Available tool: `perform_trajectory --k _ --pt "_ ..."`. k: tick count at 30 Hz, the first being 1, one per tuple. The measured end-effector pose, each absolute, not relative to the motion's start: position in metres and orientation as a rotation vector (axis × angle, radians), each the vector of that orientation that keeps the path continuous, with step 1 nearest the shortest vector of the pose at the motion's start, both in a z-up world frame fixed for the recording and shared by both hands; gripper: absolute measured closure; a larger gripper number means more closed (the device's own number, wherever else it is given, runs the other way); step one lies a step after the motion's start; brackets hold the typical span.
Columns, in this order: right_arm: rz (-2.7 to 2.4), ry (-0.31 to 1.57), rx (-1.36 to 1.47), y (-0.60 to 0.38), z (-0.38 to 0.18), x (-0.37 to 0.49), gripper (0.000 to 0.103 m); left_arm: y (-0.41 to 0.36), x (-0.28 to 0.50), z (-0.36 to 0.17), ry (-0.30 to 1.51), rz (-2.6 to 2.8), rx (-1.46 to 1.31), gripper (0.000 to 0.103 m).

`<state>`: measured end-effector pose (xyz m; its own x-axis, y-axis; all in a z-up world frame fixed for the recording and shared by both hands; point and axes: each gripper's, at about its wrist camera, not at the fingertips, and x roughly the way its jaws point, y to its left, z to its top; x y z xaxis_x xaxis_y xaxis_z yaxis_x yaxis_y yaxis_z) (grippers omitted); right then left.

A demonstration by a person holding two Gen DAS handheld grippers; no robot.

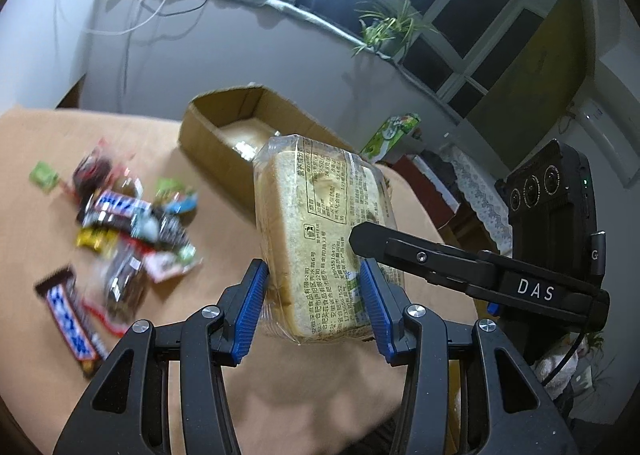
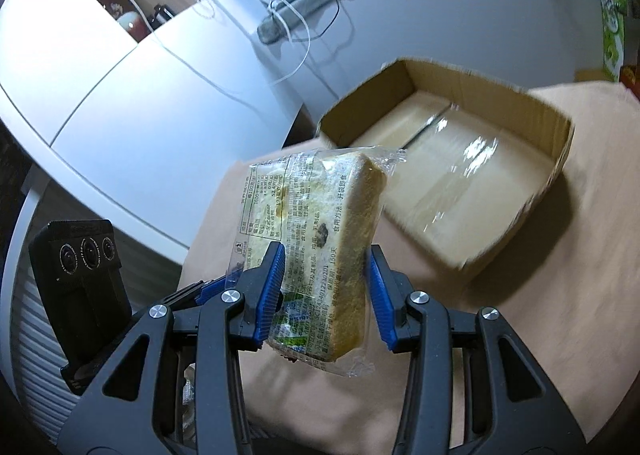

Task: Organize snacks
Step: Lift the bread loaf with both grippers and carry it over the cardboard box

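My left gripper (image 1: pixel 314 295) is shut on a wrapped bread slice pack (image 1: pixel 320 223) and holds it in the air above the tan tablecloth. My right gripper (image 2: pixel 326 287) is shut on a second wrapped bread pack (image 2: pixel 320 239), also lifted. An open cardboard box (image 2: pixel 532 107) stands beyond both packs, with shiny tape on its bare floor; in the left wrist view the box (image 1: pixel 208 143) lies just behind the bread. A pile of wrapped candy bars and small snack packets (image 1: pixel 120 223) lies on the cloth at the left. The right gripper's body (image 1: pixel 480 271) crosses the left wrist view on the right.
A green carton (image 1: pixel 392 135) stands past the box near the table's far edge. A white cabinet (image 2: pixel 120 103) and cables run along the wall to the left. The table edge (image 2: pixel 208 215) falls away at the left in the right wrist view.
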<state>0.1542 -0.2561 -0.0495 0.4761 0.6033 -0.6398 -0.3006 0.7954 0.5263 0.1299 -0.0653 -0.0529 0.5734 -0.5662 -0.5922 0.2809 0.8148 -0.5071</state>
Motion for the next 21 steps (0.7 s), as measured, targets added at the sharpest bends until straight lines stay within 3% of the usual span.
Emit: perform_trajectory --k 21 --pt "0.476 0.956 0.365 -0.306 -0.060 0.240 0.060 -0.117 0.214 -0.055 0.880 -0.554 -0.366 0.057"
